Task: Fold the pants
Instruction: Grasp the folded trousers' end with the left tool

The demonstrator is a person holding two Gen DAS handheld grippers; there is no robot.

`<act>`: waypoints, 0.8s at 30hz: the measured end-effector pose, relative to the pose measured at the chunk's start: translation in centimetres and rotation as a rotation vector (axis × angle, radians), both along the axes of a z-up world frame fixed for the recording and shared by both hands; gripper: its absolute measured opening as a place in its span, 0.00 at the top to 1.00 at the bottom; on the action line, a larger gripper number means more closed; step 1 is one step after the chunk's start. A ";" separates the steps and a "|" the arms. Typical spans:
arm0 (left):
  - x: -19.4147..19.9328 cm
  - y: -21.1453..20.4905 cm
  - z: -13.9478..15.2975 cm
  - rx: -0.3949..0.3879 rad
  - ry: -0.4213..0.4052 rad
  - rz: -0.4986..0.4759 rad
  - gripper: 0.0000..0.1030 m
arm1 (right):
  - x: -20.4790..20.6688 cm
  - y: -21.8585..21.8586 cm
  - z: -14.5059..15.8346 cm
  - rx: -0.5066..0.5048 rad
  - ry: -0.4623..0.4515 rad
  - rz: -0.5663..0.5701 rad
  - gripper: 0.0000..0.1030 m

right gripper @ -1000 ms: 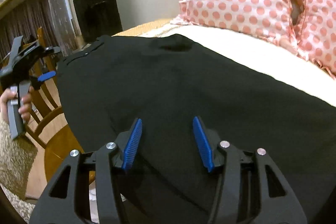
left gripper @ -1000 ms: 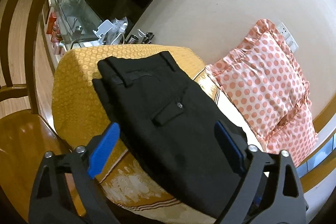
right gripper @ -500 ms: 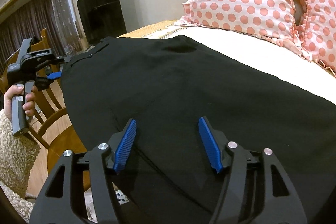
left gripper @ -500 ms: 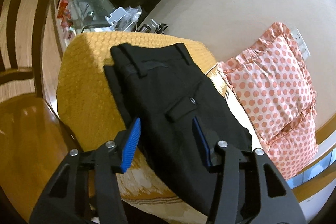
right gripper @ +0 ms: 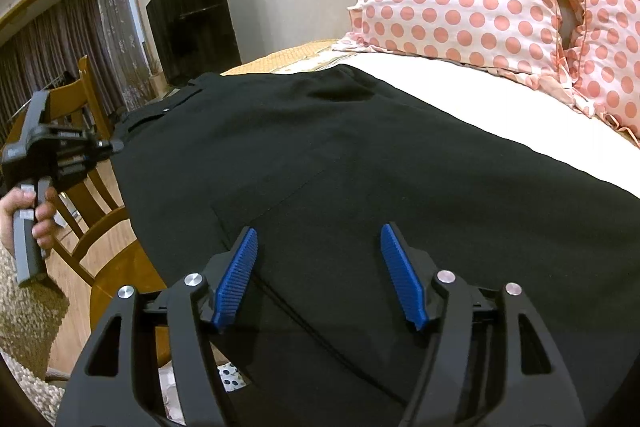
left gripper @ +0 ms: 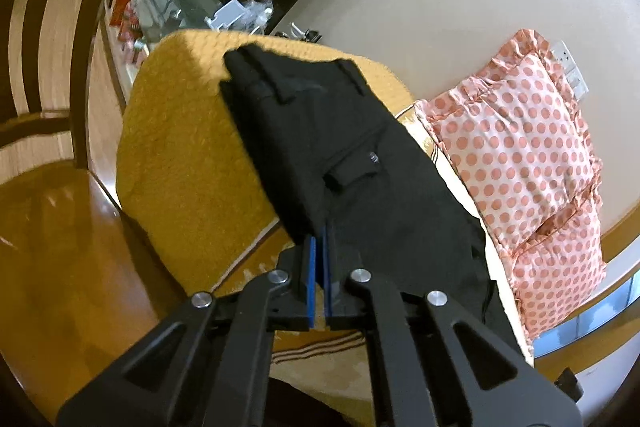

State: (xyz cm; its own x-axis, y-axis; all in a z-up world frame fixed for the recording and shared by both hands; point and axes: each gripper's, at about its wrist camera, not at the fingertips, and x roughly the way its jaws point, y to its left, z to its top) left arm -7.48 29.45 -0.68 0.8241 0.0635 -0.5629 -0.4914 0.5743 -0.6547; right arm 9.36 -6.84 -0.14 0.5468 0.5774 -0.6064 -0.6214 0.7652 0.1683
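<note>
On the bed, black pants [left gripper: 360, 163] lie flat for folding.
Left tongs [left gripper: 319, 247] pinch shut at the hem's six-o'clock edge (cloth between them unclear); right tongs [right gripper: 318, 267] hover spread wide.

My black pants [left gripper: 344, 163] lie flat along the bed, waistband with its belt loops up at twelve o'clock in my left view, legs running down toward five o'clock. A flapped back pocket with a small button faces up about mid-frame, and the near side edge hangs just off the mattress toward seven o'clock. From my right view the pants [right gripper: 360, 163] spread smooth and wide across the middle, waistband off at ten o'clock, a seam line crossing the cloth.
</note>
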 end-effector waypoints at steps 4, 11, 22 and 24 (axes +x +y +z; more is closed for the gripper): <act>-1.2 0.8 0.0 -0.016 -0.028 0.076 0.69 | -0.1 -0.1 0.1 -0.006 -0.002 0.006 0.34; 0.7 2.5 -1.7 -0.174 -0.075 0.010 0.63 | -0.1 -0.2 0.1 -0.007 -0.005 0.008 0.34; 2.7 3.0 0.9 -0.122 -0.093 -0.001 0.58 | 0.0 -0.4 0.0 -0.003 -0.012 0.007 0.34; 3.0 3.8 0.6 -0.134 -0.072 0.023 0.58 | -0.1 -0.6 0.0 0.001 -0.011 0.007 0.34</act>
